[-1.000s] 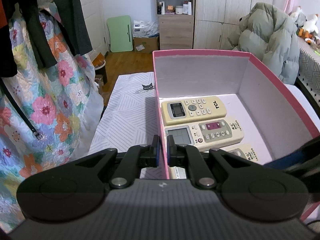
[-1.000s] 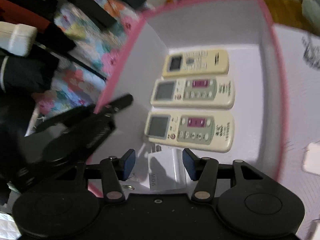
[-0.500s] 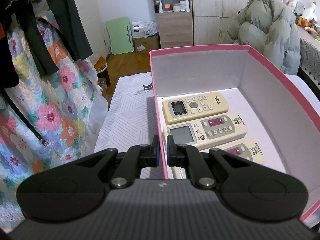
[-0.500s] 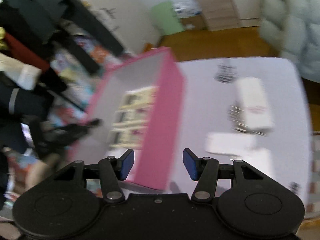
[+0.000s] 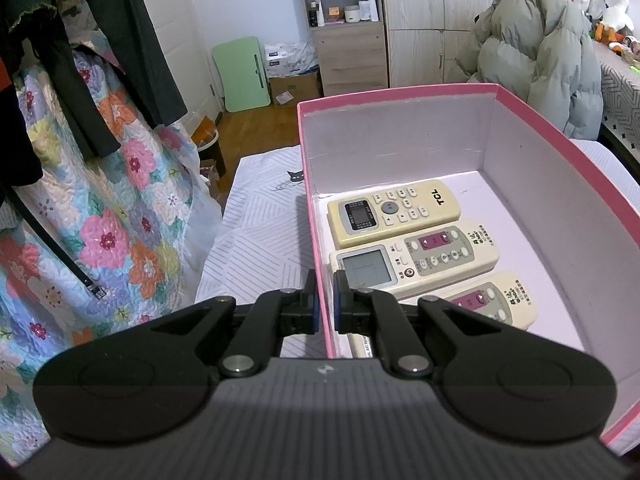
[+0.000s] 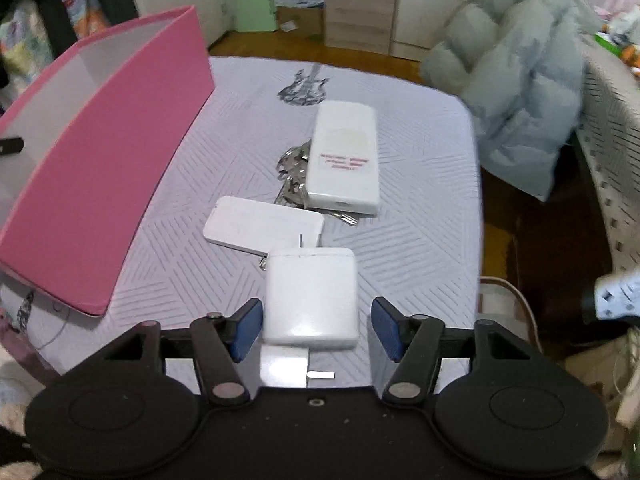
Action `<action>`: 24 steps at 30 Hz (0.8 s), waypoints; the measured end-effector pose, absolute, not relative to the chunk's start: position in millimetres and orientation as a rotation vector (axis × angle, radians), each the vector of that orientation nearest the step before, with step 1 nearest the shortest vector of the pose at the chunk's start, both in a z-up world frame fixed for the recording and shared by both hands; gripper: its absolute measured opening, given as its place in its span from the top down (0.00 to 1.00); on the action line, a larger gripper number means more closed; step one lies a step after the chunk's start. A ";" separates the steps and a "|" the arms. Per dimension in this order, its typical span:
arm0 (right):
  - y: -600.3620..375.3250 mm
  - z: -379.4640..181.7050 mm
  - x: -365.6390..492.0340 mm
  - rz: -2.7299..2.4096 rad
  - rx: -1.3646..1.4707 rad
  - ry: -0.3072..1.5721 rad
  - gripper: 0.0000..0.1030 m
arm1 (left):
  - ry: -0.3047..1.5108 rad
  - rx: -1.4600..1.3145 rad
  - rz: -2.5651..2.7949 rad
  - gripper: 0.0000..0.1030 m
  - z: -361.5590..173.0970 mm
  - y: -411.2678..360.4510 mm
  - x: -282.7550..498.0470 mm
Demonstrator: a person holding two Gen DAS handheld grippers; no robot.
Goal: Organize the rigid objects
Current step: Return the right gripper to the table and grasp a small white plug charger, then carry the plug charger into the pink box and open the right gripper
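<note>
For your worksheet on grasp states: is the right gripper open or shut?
Open. The right gripper has its jaws spread on either side of the white charger block, with a gap on the right side.

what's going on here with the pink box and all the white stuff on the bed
A person with two handheld grippers is sorting items into the pink box. The left gripper is clamped on the box's wall, steadying it; three remotes lie side by side inside. The right gripper is open around a white charger block, not yet closed on it. A flat white card, a larger white device and keys remain on the bedspread.
</note>
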State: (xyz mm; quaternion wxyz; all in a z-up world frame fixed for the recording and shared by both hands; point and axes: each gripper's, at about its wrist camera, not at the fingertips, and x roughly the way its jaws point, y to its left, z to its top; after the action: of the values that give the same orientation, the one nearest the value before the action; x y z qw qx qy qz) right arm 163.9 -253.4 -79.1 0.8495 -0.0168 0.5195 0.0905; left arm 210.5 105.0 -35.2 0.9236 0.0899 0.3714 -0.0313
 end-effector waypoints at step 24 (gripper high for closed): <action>-227.9 -4.2 151.9 0.325 0.076 0.761 0.41 | 0.760 0.219 -0.059 0.94 -33.9 104.8 209.2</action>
State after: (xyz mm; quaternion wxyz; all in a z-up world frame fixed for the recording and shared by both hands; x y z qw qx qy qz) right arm 151.9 -227.9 -4.2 0.9149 0.0371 0.3696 0.1579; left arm 209.2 104.8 -33.9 0.9223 0.1067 0.3703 -0.0287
